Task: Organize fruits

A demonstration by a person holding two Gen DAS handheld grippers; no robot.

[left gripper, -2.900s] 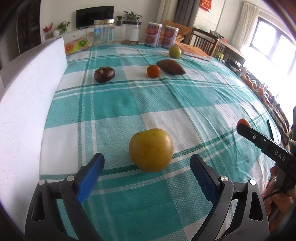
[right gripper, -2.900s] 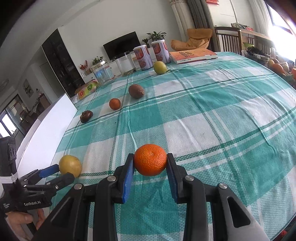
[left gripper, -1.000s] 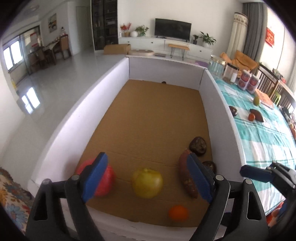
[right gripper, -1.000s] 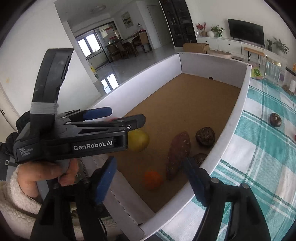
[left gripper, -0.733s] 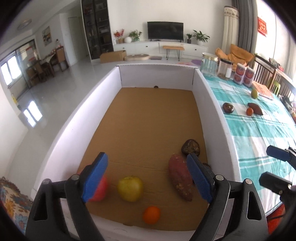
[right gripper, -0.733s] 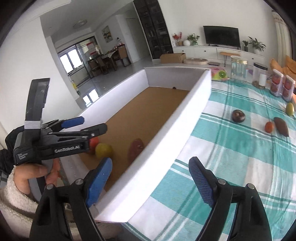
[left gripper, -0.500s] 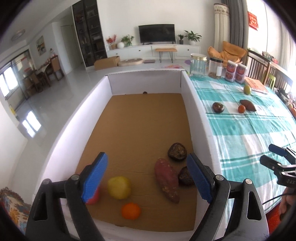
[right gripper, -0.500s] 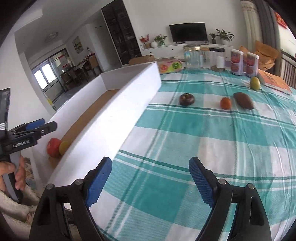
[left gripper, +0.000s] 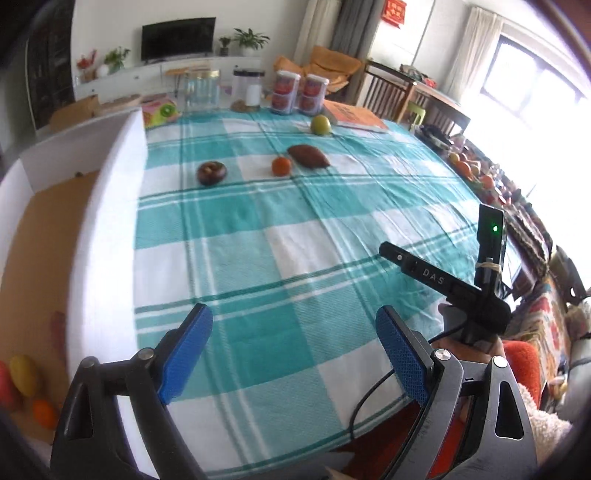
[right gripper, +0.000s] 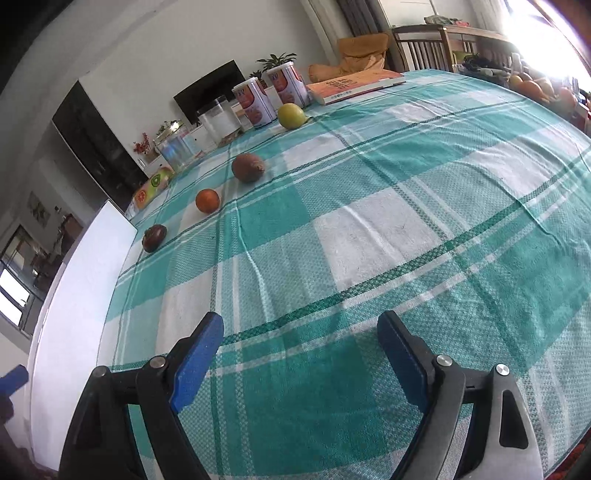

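Over on the left the white box (left gripper: pixel 110 206) already has a yellow fruit (left gripper: pixel 23 373) and an orange (left gripper: pixel 43 412) in it, so this looks like the gap between loads. Both the left gripper (left gripper: pixel 295 350) and right gripper (right gripper: pixel 301 354) hang wide open over the checked tablecloth (left gripper: pixel 295 229), holding nothing. Four pieces sit at the far end, mangosteen (left gripper: pixel 211 172), tangerine (left gripper: pixel 282 166), sweet potato (left gripper: pixel 308 156), green fruit (left gripper: pixel 320 124), so next is probably reaching out there.

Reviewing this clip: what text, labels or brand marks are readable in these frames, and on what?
"DAS": white letters on the right gripper arm, seen from the left wrist view.
Two red-labelled cans: print too blurred to read.
Orange book: cover text too small.
Red wall hanging: unreadable.
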